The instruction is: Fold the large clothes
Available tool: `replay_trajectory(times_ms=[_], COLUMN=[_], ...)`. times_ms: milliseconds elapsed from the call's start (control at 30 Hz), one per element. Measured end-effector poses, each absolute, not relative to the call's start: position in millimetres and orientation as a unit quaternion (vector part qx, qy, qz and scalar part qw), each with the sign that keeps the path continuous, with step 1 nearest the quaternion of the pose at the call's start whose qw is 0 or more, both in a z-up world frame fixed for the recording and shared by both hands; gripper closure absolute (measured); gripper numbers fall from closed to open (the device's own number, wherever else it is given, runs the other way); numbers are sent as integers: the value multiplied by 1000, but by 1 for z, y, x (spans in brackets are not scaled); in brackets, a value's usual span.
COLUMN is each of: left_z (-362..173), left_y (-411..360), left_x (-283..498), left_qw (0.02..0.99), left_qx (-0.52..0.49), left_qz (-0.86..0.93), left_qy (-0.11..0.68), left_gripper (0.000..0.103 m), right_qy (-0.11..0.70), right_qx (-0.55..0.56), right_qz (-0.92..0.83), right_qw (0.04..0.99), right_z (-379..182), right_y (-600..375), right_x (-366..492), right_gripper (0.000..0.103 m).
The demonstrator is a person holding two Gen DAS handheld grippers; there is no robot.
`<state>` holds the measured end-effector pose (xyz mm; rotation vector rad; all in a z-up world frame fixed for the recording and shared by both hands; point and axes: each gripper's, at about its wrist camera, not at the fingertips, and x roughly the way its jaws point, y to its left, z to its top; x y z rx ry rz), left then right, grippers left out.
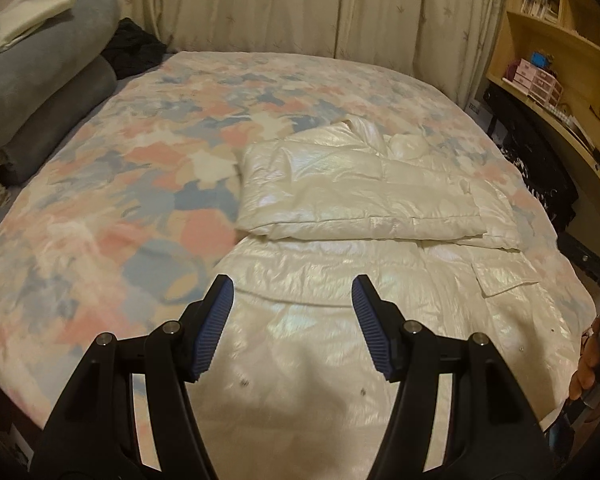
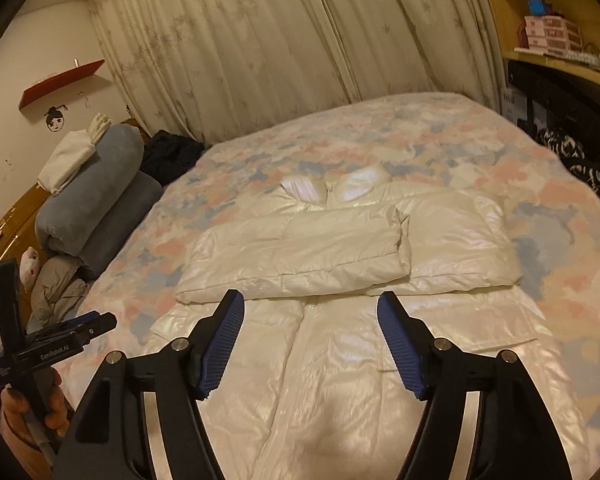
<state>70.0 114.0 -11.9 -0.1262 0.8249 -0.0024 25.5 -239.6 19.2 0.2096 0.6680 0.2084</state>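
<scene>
A shiny cream puffer coat lies flat on the floral bedspread, collar toward the curtains. Both sleeves are folded across its chest. The coat also shows in the right wrist view, with the folded sleeves across it. My left gripper is open and empty, above the coat's lower left part. My right gripper is open and empty, above the coat's lower middle. The left gripper, held in a hand, also shows at the left edge of the right wrist view.
Rolled grey blankets with a white cloth on top lie along the left of the bed. A dark garment sits by the curtains. A wooden shelf unit and dark items stand at the right.
</scene>
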Motion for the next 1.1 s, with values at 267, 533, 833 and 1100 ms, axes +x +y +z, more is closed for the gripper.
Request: replay_trajectory(times_ms=[267,533,833,1100], left_z=[-7,-26,-66,-104], left_y=[129,136,158,185], left_x=[24,-6,-27,-31], left_qw=[911,901,878,858], left_qx=[-68,-60,-73,-162], left_qz=[41,56,53,-17], left_qy=[406,427,469,487], left_gripper=[44,44,44,44], right_qy=[308,326,373,424], right_qx=[90,80,69,113], right_qz=[93,76,31,-42], right_qw=[942,939,925,897], right_z=[46,34,-1,-47], right_y=[-249,-259,-305,-390], right_x=[-35,-84,-114,-137], right_gripper=[27,22,20,20])
